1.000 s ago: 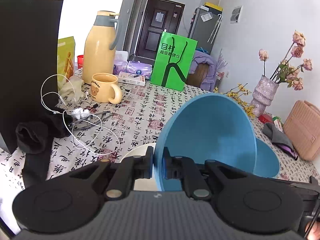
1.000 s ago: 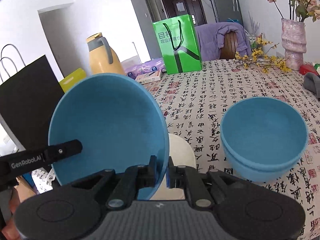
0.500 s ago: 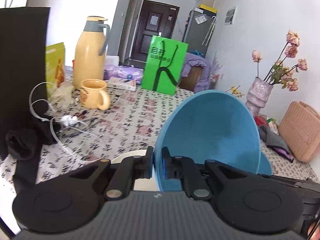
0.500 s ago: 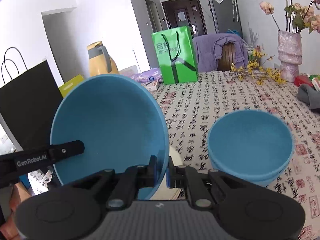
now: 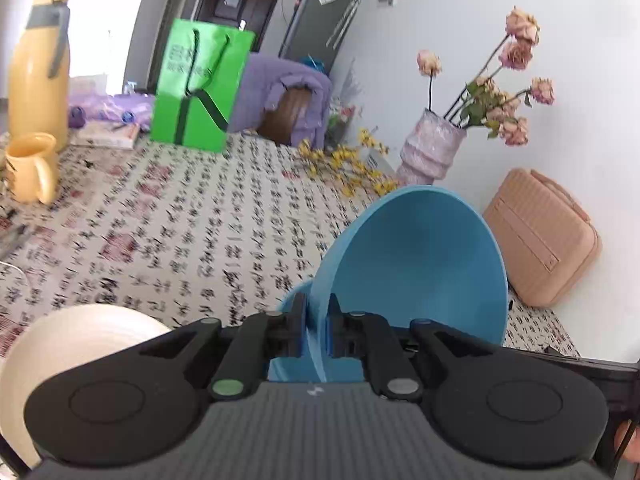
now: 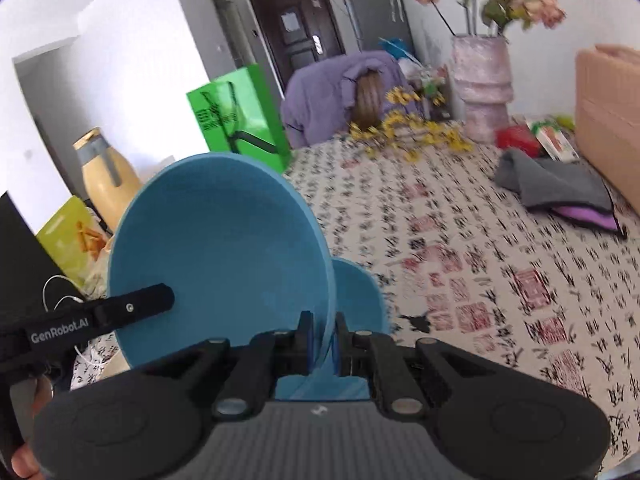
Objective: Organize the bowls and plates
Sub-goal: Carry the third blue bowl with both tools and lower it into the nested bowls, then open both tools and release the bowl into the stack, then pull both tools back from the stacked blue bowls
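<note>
Blue bowl (image 5: pixel 420 264) stands on edge, apparently facing right.

— What colour are the dishes?
— The bowl (image 5: pixel 420 264) is sky blue, and the plate (image 5: pixel 72 332) near left is cream.
— And the tablecloth (image 5: pixel 192 216)?
— White with black characters and red stamps. The far bag (image 5: pixel 200 84) is bright green and the jug (image 5: pixel 38 68) is yellow.
</note>
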The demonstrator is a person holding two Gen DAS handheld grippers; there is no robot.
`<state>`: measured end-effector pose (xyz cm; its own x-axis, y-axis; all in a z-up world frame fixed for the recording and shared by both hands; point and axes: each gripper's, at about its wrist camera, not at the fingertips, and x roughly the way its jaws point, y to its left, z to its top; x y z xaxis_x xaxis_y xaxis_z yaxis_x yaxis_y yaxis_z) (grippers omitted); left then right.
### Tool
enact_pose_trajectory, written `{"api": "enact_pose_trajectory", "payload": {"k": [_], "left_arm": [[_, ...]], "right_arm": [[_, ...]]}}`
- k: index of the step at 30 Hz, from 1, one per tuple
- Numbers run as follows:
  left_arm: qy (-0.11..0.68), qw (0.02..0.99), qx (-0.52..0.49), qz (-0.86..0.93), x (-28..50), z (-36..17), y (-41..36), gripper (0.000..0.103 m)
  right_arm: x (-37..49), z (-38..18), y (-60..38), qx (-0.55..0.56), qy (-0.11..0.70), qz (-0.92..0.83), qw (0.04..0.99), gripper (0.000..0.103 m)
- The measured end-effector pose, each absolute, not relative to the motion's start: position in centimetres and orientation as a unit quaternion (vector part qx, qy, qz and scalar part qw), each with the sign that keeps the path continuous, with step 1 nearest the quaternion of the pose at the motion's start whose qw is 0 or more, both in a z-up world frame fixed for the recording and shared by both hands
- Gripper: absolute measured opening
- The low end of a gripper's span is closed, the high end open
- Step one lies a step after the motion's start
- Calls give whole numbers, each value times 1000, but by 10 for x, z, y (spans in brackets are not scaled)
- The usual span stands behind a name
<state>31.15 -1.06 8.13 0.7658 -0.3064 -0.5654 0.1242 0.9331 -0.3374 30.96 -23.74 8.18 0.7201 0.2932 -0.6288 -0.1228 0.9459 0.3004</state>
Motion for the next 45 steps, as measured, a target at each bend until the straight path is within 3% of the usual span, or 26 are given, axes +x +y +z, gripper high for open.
{"api": "enact_pose_trajectory", "payload": {"k": [8,13,19,24,26,28,32,35,39,42,45], "left_arm": [[358,917,-144,-100,334,56,-11,9],[352,920,-145,-88,338,60,-1,9],[344,921,-165,-85,341,62,4,9],[335,928,-135,-87,336,62,-1,10],[323,935,-116,-87,330,64,-5,16],[296,948,-88,-82,319,67,-9,43],[238,969,-24,-64,286,70,-17,53],[212,975,-20,-68,255,66,-16,68],[179,982,-19,-60,209,57,-16,84],[154,986,-26,-54,174,47,-12,98],[140,989,-18,-44,142,39,-9,100]], "right_arm": [[336,51,-255,148,393,118,900,10],[344,48,-254,143,388,130,901,19],[344,53,-246,84,369,140,915,17],[339,60,-260,76,339,121,930,23],[339,61,-265,85,339,124,929,23],[335,63,-266,85,332,127,931,22],[316,70,-267,68,295,126,945,22],[292,73,-265,42,261,122,957,23],[250,68,-259,10,213,115,970,53],[213,59,-249,-13,173,113,978,56],[178,49,-241,-17,147,118,982,68]]}}
